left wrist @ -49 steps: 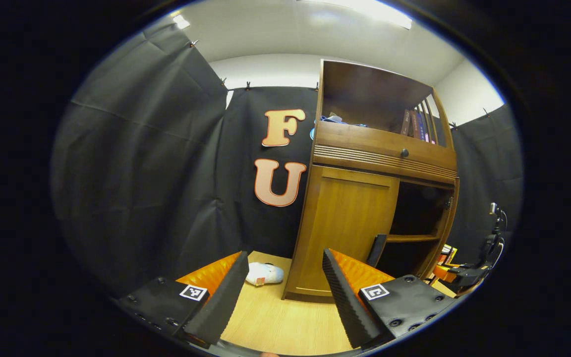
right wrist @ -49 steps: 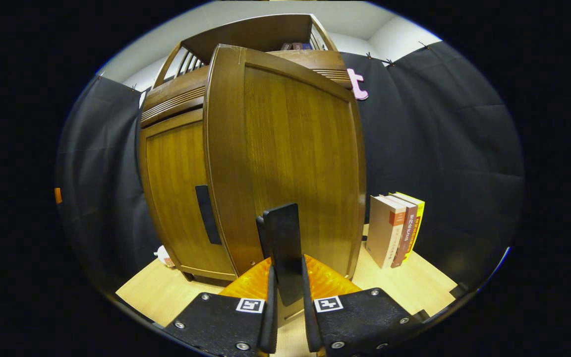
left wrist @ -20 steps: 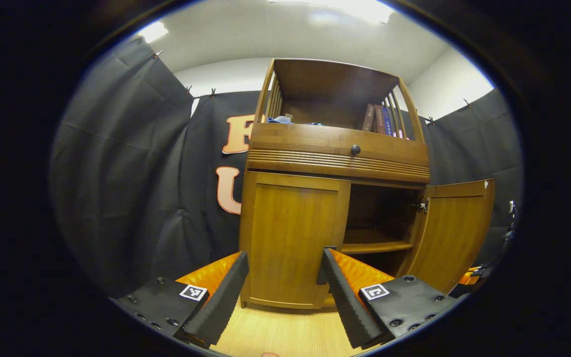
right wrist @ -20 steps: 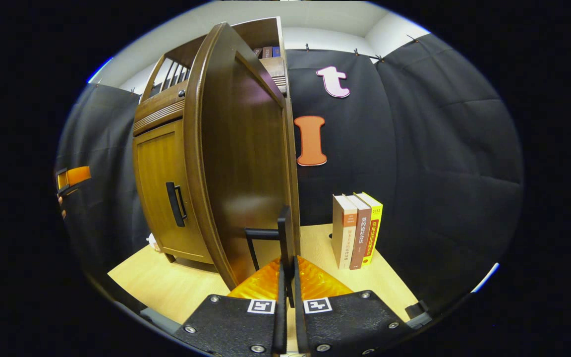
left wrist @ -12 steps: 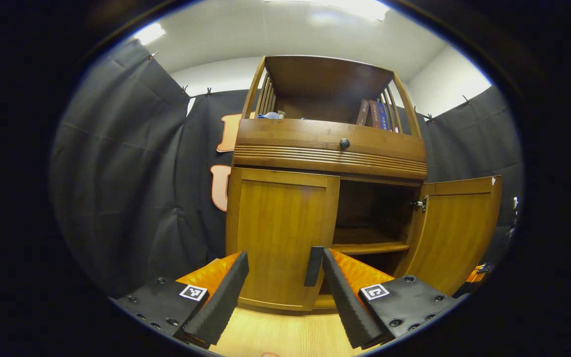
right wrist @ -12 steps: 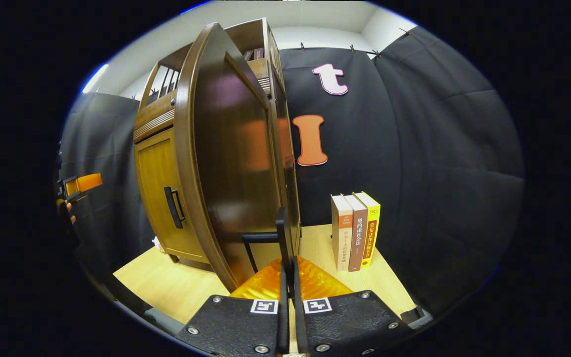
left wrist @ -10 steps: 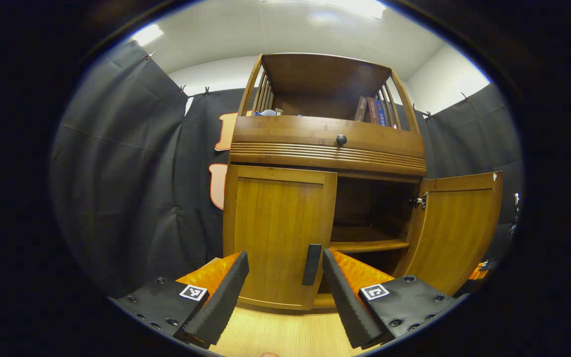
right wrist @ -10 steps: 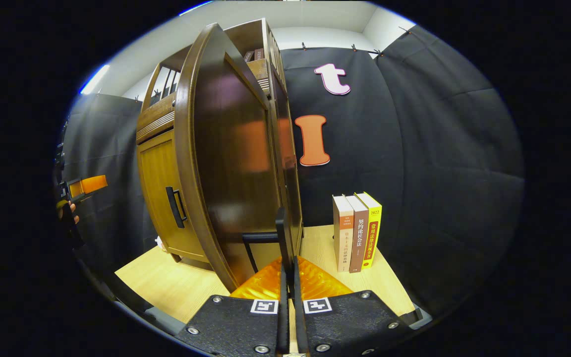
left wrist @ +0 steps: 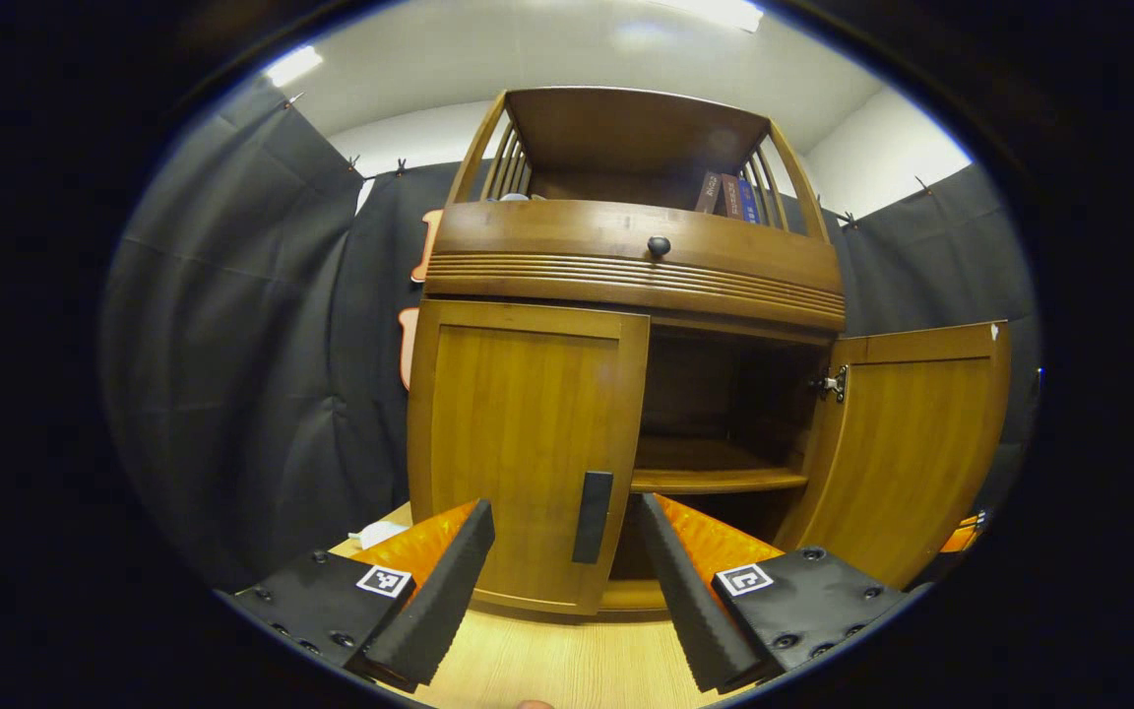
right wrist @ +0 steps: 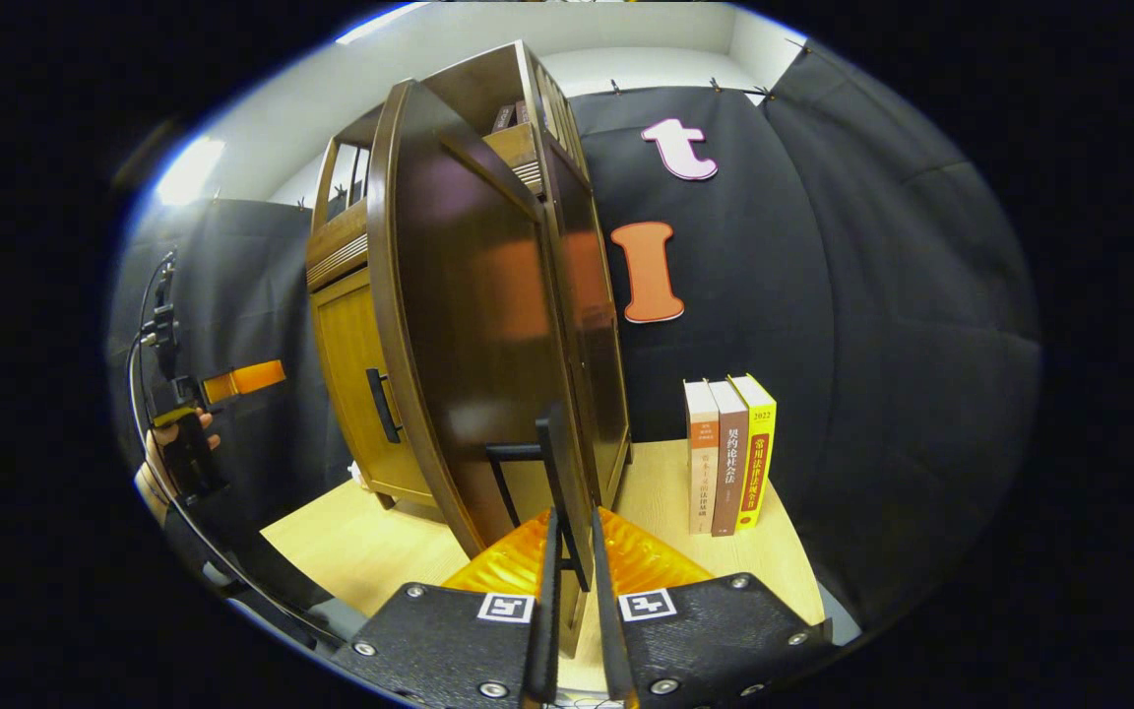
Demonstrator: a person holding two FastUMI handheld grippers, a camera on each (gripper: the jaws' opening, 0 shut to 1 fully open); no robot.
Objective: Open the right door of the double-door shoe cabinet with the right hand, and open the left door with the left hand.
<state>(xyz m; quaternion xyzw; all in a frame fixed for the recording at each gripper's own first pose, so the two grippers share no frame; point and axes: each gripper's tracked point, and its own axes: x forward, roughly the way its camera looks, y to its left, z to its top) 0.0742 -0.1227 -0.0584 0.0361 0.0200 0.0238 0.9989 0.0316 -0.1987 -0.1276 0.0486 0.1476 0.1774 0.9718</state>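
Left tool point(left wrist: 567, 581): mine, wide open and holding nothing. The left handle point(left wrist: 593, 516) sits between my fingers but farther off, not touched yet.
Left door point(left wrist: 525, 453): shut, flush with the cabinet point(left wrist: 636, 261) front. This is the half of the job not yet done.
Risk, left: if I close too soon I grab air or only pinch the handle's edge, and the tool slips off when I pull. If I drift right, my right finger could go into the open bay instead of past the handle.
Shelf point(left wrist: 715, 480): bare board inside the open right bay, close by the handle; a finger could knock it.
Right door point(left wrist: 907, 443): swung well out on its hinge point(left wrist: 833, 384), so that half looks done.
Right tool point(right wrist: 569, 591): nearly closed, both fingers pressed on the right handle point(right wrist: 557, 473) at the door's free edge.
Risk, right: pulling further could strain the hinge or drag the cabinet on the table point(right wrist: 370, 551); letting go carelessly might let the door swing back.
Books point(right wrist: 729, 453): upright on the table just right of the open door; a wider swing could tip them.
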